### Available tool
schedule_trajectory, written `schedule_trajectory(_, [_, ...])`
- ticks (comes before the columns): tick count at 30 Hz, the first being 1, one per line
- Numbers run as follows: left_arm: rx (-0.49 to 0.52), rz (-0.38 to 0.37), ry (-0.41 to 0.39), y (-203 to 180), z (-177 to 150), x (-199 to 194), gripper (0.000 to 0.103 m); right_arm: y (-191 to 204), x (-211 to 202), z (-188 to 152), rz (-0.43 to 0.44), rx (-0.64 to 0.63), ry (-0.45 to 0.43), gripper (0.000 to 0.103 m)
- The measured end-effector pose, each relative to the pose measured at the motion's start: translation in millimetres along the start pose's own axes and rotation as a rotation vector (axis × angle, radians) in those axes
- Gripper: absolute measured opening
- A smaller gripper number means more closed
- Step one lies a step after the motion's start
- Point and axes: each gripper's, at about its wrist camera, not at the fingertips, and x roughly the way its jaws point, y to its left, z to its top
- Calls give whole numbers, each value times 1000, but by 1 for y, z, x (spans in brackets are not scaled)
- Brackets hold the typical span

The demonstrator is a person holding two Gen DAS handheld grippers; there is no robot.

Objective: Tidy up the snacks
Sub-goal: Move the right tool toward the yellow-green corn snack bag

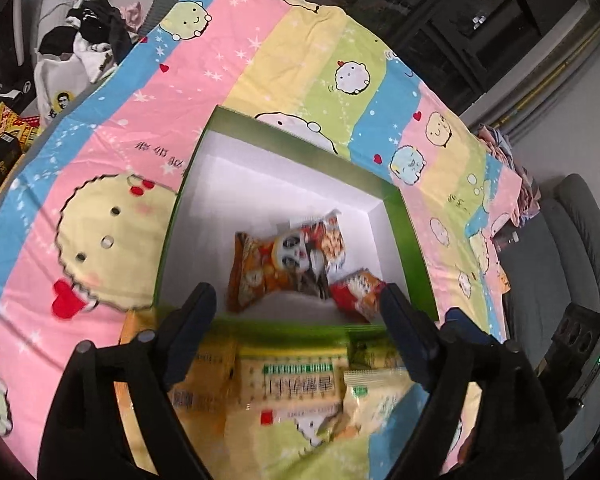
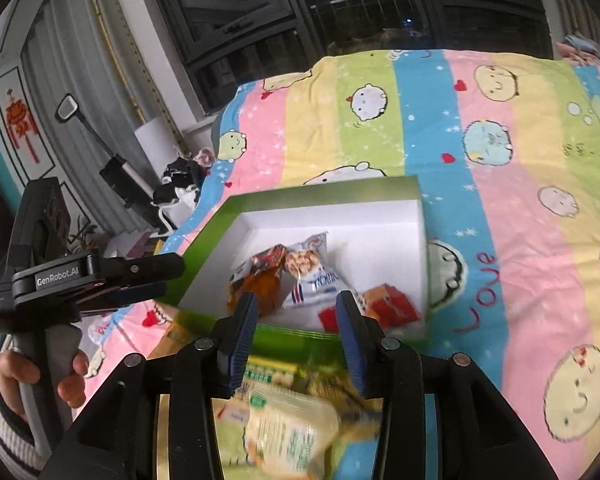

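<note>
You're working over a bed sheet (image 2: 480,160) striped pink, yellow, green and blue with cartoon faces. Beyond its far edge stand dark window panes (image 2: 340,12). Left of the sheet, a heap of clothes (image 1: 92,36); right of it, a grey sofa (image 1: 572,232).

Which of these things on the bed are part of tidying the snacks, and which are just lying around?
Part of the job:
- green box
- orange panda packet inside it
- red packet inside it
- yellow-green packets in front of the box
- left gripper and right gripper, both open

Just lying about:
- cartoon bedsheet
- pile of clothes
- grey sofa
</note>
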Motion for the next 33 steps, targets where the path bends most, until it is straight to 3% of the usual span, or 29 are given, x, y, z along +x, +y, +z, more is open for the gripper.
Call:
schedule_trajectory(3, [15,-7,3,-4,-16,-11,89,-2,-17,-11,-4,9,0,52])
schedule_trajectory(10, [40,-11,29,-12,-57,-21,93,-2,-38,-45,1,11,43,53])
schedule_trajectory(20, [21,-107,121,-16,-112,0,93,6,-31,-91,-18,-45,130,53])
schedule_trajectory(33, [58,-99,143,-29,-119,28,91,0,-12,-105,2,-36,158,53])
